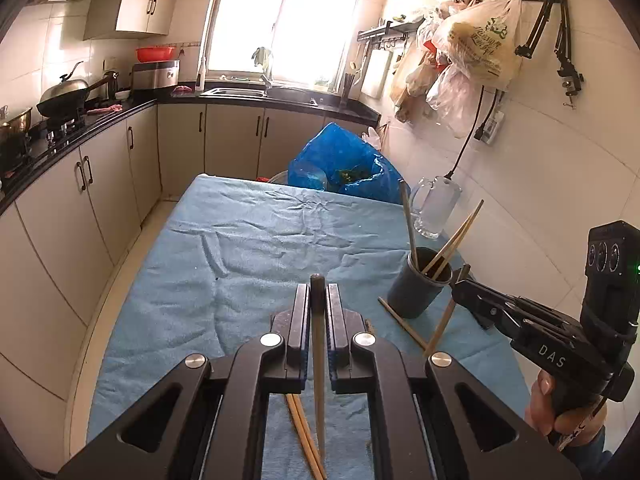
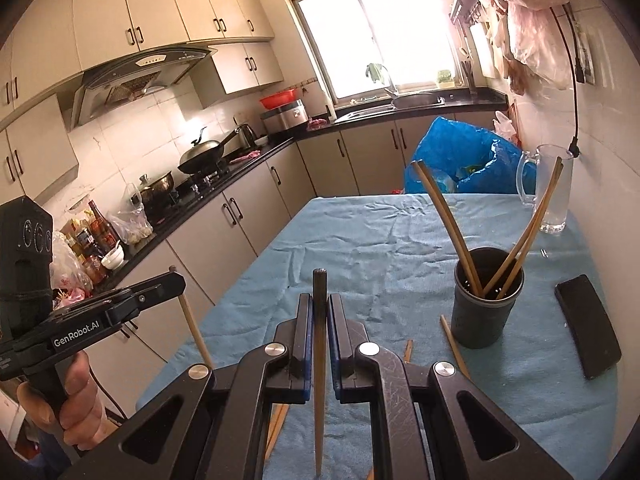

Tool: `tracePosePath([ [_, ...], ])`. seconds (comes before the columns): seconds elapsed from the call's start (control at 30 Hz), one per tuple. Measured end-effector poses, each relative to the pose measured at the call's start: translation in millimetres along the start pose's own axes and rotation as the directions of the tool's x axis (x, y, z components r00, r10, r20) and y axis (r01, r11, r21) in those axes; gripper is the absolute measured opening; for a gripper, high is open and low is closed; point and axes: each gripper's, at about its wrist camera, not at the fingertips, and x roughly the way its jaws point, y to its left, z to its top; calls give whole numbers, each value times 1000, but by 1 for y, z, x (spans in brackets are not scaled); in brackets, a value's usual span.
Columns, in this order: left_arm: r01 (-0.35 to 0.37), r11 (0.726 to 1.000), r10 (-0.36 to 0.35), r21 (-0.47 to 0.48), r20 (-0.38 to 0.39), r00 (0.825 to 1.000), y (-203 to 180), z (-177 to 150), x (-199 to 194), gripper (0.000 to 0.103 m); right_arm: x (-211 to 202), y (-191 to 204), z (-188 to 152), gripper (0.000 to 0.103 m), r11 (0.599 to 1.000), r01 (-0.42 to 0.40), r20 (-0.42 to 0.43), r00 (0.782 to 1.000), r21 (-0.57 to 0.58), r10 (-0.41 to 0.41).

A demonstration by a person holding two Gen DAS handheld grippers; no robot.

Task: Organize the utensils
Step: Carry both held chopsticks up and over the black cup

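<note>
My left gripper [image 1: 318, 294] is shut on a wooden chopstick [image 1: 319, 360] that hangs through its jaws above the blue cloth [image 1: 240, 248]. My right gripper [image 2: 319, 304] is shut on another chopstick [image 2: 319, 380]. In the right wrist view the left gripper [image 2: 176, 280] shows at the left with its chopstick [image 2: 195, 330] slanting down. A dark cup [image 2: 484, 308] stands on the cloth to the right, with three chopsticks [image 2: 448, 220] leaning in it. The same cup [image 1: 418, 284] sits just left of the right gripper [image 1: 460, 280]. Loose chopsticks [image 1: 400, 322] lie beside the cup, and two more [image 1: 302, 428] lie under my left gripper.
A glass mug [image 2: 554, 192] stands at the far right of the table, by the tiled wall. A black phone [image 2: 588, 324] lies right of the cup. A blue plastic bag [image 1: 344, 164] sits behind the table's far edge. Kitchen cabinets [image 1: 80, 200] run along the left.
</note>
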Motion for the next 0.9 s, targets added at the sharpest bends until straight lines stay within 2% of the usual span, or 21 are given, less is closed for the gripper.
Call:
tracePosePath([
  [0.5,9,1000,-9,28,19,1000,-16,7,-7,7,-28,-5,6,8,1000,10,74,997,12,-11],
  [0.9,25,998,-25,53,-1,1000,-31,12,4,7,-50,-22,11,8,999,31,124,992,35,-35],
])
